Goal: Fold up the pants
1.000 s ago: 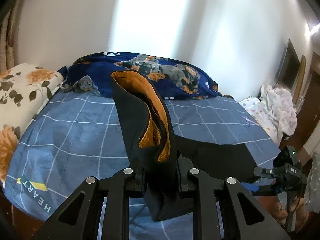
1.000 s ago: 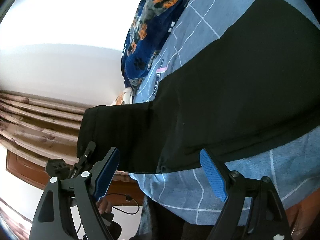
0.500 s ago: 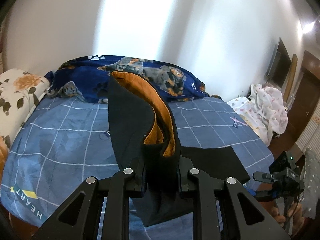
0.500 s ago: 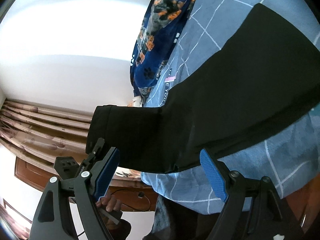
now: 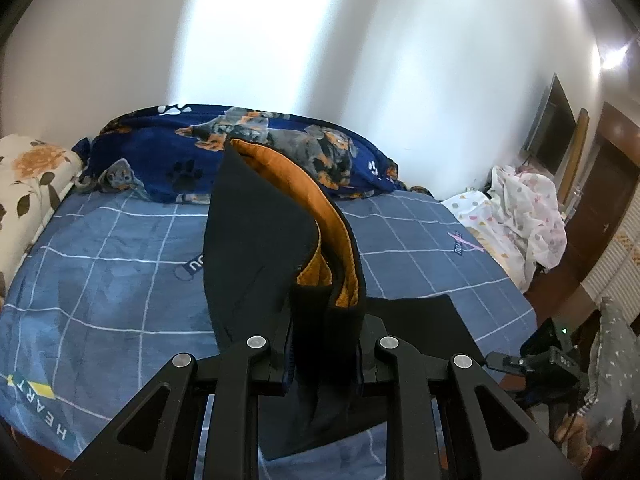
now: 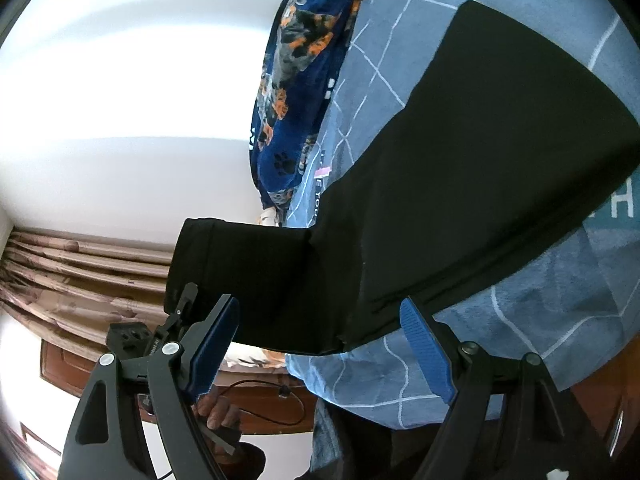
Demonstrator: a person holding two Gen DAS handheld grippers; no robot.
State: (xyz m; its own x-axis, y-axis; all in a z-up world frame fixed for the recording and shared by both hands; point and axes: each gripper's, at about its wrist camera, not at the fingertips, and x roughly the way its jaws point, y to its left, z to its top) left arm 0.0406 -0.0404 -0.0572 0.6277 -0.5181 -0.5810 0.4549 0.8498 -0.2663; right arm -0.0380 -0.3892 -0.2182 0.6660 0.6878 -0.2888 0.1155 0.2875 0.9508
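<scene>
The black pants (image 5: pixel 260 264) have an orange lining (image 5: pixel 320 216). My left gripper (image 5: pixel 324 360) is shut on the waistband end and holds it up above the blue checked bed (image 5: pixel 100 280). The rest of the pants (image 6: pixel 480 184) lies flat on the bed, one end lifted to the left. My right gripper (image 6: pixel 320 348) is open and empty, its blue pads (image 6: pixel 424 352) just short of the pants' near edge over the bed's side. The other gripper (image 6: pixel 140 336) shows at the left in the right wrist view.
A dark blue dog-print blanket (image 5: pixel 240 148) lies along the wall at the bed's far side. A floral pillow (image 5: pixel 28 184) is at the left. White patterned cloth (image 5: pixel 524 216) is heaped at the right. Curtains (image 6: pixel 80 272) and wooden furniture (image 6: pixel 260 404) stand beyond the bed.
My left gripper has lifted and carried the waistband end further over the bed. The flat part of the pants has shifted in the right wrist view. The right gripper stays open.
</scene>
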